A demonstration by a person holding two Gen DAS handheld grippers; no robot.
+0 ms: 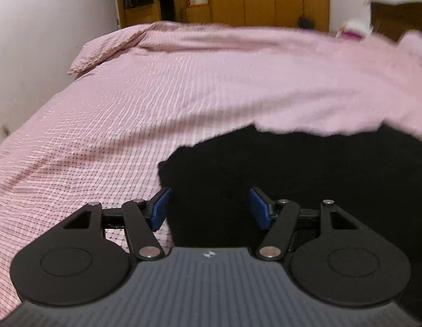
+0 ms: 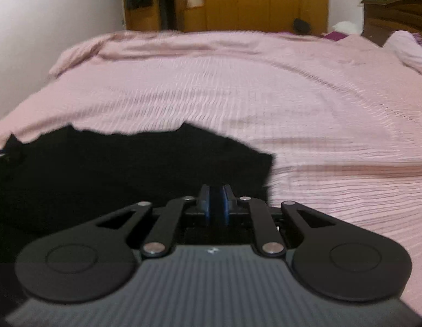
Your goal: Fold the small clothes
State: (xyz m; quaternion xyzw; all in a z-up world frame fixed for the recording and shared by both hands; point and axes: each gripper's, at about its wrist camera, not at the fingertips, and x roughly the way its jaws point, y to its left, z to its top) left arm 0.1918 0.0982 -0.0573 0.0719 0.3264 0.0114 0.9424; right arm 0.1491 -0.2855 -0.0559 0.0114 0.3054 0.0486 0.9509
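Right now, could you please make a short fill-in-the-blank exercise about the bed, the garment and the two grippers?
1. The garment lying on the bed is ____ in colour.
2. The bedspread under it is ____ in colour.
3. The jaws of the left gripper stand ____ over the garment.
4. The cupboards behind the bed are made of ____.

Missing words: black; pink; open; wood
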